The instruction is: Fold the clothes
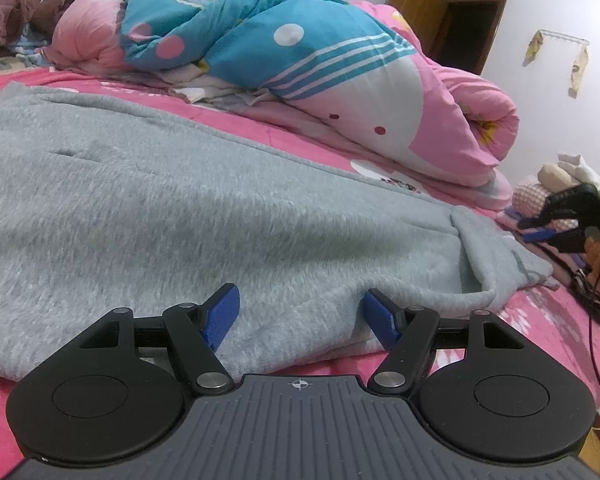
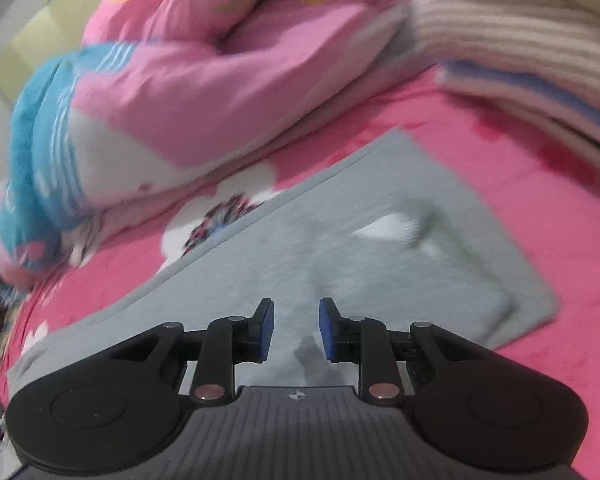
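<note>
A grey fleecy garment (image 1: 172,208) lies spread on the pink bed sheet (image 1: 548,320). My left gripper (image 1: 298,316) is open wide, low at the garment's near edge, its blue pads (image 1: 220,316) resting against the fabric with nothing clamped. In the right wrist view the same grey garment (image 2: 340,248) lies flat, with a folded corner and a white patch (image 2: 388,228) showing. My right gripper (image 2: 296,330) hovers just above it, jaws partly open and empty. The view is blurred.
A rolled pink, blue and white quilt (image 1: 300,56) lies along the far side of the bed and also shows in the right wrist view (image 2: 180,92). Striped folded bedding (image 2: 532,64) sits at the far right. Soft toys and black cables (image 1: 572,216) lie past the bed's right edge.
</note>
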